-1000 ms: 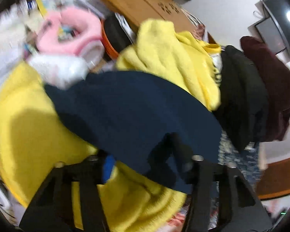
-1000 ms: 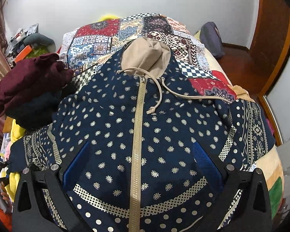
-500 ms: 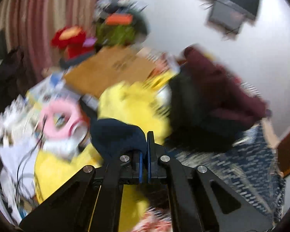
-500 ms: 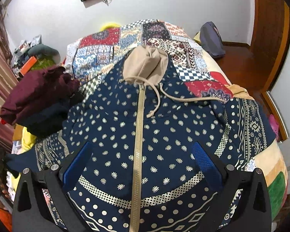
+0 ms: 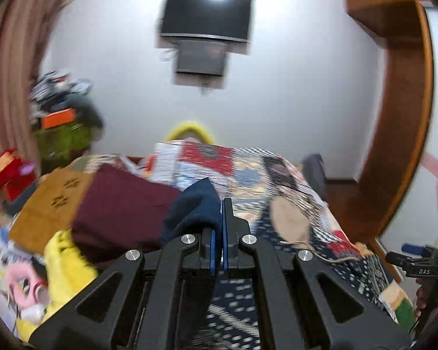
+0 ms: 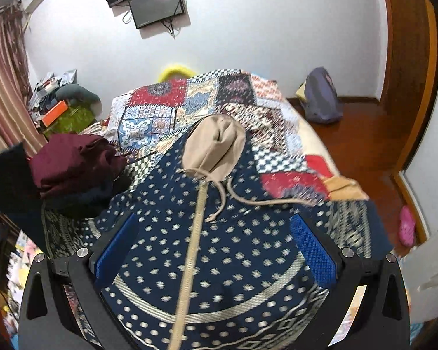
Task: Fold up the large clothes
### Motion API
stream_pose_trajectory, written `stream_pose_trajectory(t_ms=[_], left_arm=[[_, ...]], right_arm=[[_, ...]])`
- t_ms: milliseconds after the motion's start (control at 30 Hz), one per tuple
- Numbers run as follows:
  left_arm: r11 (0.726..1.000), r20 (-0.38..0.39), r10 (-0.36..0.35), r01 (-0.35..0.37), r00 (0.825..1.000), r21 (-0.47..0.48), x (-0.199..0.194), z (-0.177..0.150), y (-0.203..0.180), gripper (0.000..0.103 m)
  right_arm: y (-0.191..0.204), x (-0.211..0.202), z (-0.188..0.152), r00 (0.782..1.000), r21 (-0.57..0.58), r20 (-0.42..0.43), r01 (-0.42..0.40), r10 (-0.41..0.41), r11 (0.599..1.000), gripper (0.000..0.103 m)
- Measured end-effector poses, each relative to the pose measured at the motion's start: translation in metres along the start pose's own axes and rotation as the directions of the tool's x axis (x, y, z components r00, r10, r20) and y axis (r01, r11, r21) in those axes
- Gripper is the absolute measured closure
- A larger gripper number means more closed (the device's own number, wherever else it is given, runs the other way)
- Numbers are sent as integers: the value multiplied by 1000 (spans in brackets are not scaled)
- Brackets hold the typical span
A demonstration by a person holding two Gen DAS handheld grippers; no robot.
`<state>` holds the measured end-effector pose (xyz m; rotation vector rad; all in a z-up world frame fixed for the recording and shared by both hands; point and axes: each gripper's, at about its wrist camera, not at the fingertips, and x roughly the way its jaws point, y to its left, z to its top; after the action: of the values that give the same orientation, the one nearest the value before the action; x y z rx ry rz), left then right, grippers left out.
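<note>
Tongs on our left (image 5: 221, 227) are now clamping the navy sleeve (image 5: 194, 207), having lifted it; right tongs (image 6: 213, 250) are hovering apart over the spotted hoodie (image 6: 219, 233) on the bed (image 6: 207, 99), so folding is beginning.

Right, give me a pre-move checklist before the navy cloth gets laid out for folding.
1. Left gripper shut on the plain navy cloth: ok.
2. Right gripper open and holding nothing: ok.
3. Bed free for spreading: not ok, the dotted navy zip hoodie with beige hood lies flat across the patchwork bedspread.
4. Maroon folded pile clear of the hoodie: cannot tell; it sits at its left edge.
5. Which edge of the navy cloth is pinched: cannot tell.
</note>
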<state>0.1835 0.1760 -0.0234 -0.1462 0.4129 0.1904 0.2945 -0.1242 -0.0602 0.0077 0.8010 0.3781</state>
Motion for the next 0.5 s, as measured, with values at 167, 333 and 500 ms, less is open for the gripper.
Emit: stream_pose_trajectory(t_ms=[167,333,500], left_arm=[[988,-131,-129,138,983,64,52,-16,-77,101],[962,-329,-224,262,917,76,103,-68,-147,101],[927,-547,-259,364,796,91,143,-133,-211,101]], right_arm=[[-22,-1,-7,1000,-5,-16,24,-24,1000,0],[-48,1,-22,997,36,-59,44,-41,998,0],[-65,5,-37,993,42,-110,58,-53,997,0]])
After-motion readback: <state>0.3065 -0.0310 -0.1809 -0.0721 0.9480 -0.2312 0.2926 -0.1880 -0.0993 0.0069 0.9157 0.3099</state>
